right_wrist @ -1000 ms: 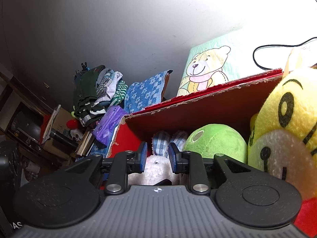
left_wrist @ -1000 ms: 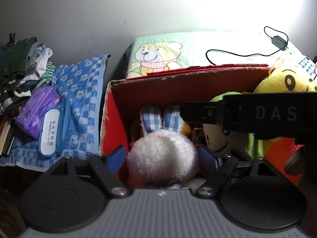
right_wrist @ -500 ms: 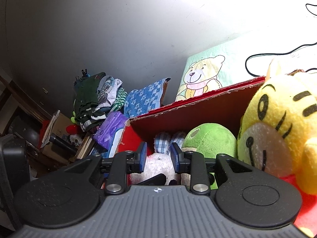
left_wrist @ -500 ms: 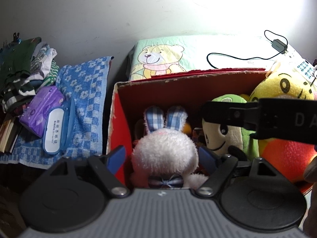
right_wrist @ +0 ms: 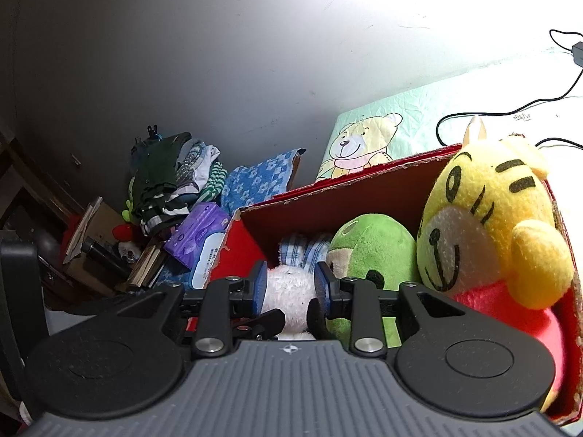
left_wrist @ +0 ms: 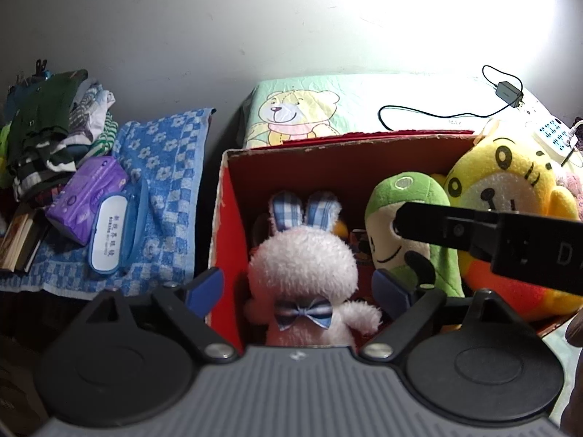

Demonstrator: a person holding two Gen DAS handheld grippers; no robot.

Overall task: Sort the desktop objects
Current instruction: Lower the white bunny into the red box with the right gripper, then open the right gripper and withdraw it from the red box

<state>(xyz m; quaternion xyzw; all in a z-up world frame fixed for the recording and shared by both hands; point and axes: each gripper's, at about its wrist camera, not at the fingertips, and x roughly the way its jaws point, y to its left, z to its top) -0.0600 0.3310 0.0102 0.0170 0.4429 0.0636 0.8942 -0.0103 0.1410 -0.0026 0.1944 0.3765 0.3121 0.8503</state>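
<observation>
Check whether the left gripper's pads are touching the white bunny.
Apart. The left wrist view shows the left gripper wide open, with clear gaps between each blue pad and the white bunny.

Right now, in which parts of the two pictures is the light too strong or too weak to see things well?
Left wrist view: glare whitens the wall at upper right; the clothes pile at far left is dim. Right wrist view: the same glare washes out the upper right, and the shelf corner at left is nearly black.
</observation>
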